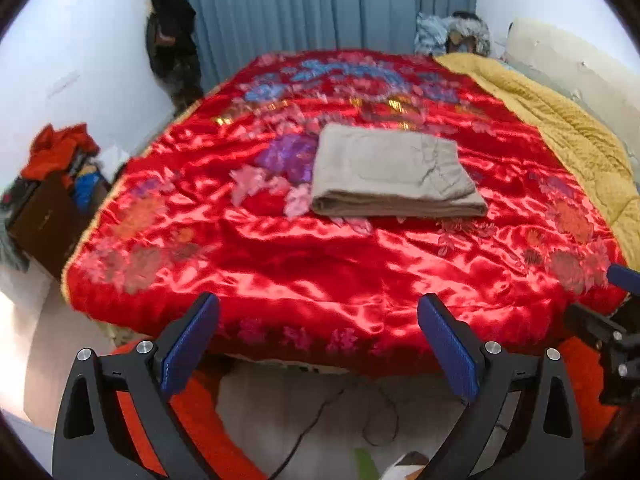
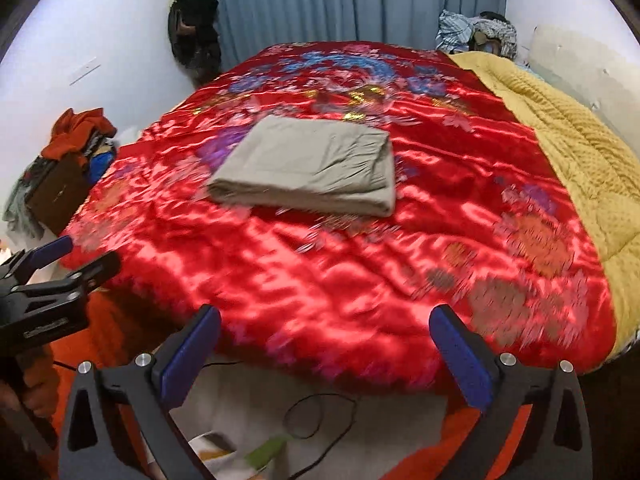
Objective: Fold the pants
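A: Where are the pants (image 1: 394, 172) lying?
B: Folded, mid-bedspread (image 1: 304, 264), well beyond the left gripper (image 1: 318, 340) and right gripper (image 2: 325, 350), both gaping empty.
A: Handling?
B: Probably soft, light; the bedspread is likely slipping. Pinch the thick folded edge.

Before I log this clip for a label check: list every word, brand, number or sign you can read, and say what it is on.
None can be read.
Left tongs: pale lettering on the black body, seen from the right wrist view, too blurred to read.
Folded pants: no print or tag visible.
Red bedspread: floral pattern only, no text.
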